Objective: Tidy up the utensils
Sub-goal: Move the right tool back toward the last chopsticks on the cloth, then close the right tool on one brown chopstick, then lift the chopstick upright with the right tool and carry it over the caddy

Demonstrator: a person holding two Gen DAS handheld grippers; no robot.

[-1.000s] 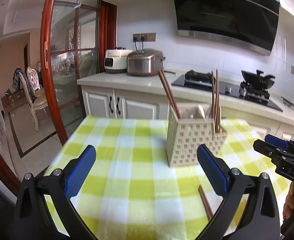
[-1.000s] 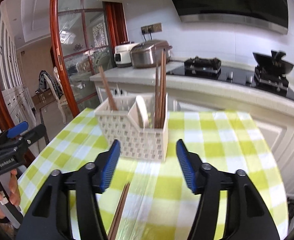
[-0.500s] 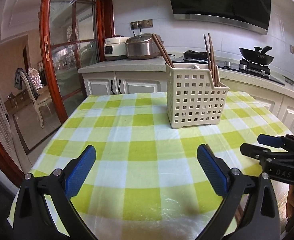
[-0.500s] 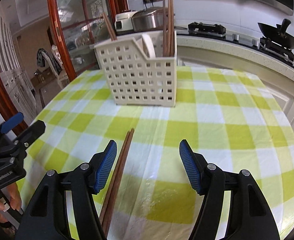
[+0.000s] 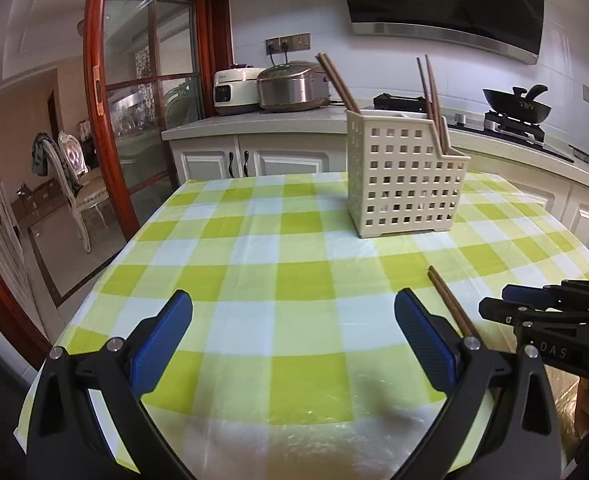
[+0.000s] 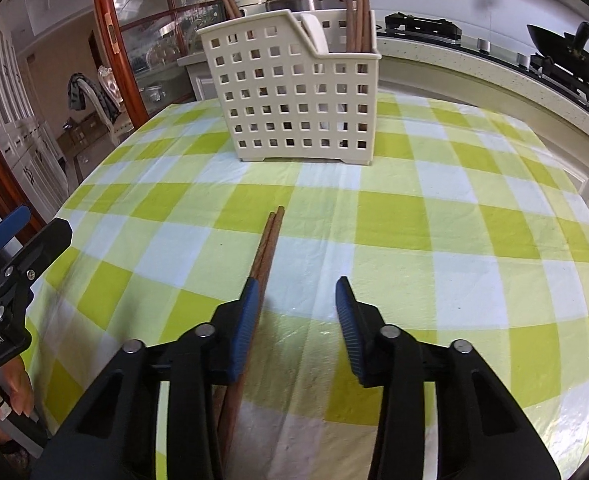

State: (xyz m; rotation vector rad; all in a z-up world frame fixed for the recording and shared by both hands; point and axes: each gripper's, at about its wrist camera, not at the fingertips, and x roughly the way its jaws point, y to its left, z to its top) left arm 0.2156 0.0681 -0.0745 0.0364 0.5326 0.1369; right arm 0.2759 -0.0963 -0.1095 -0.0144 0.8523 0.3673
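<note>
A cream perforated utensil caddy (image 5: 404,184) stands on the green-checked table and holds several brown chopsticks and a pale spoon; it also shows in the right wrist view (image 6: 300,104). A loose pair of brown chopsticks (image 6: 265,246) lies flat on the cloth, seen too in the left wrist view (image 5: 450,306). My right gripper (image 6: 297,312) is open and low over the table, its left finger beside the pair. My left gripper (image 5: 294,336) is open and empty, left of the pair. The pair's near end is hidden under the right gripper.
The table's front edge (image 5: 254,444) is close below both grippers. Behind the table runs a counter (image 5: 294,120) with two cookers and a hob with a wok (image 5: 518,100). A glass door (image 5: 142,120) stands at the left.
Both grippers have dropped lower and pulled back from the caddy. The right gripper has moved down beside the loose chopsticks, its left finger now against them. Both stay open.
</note>
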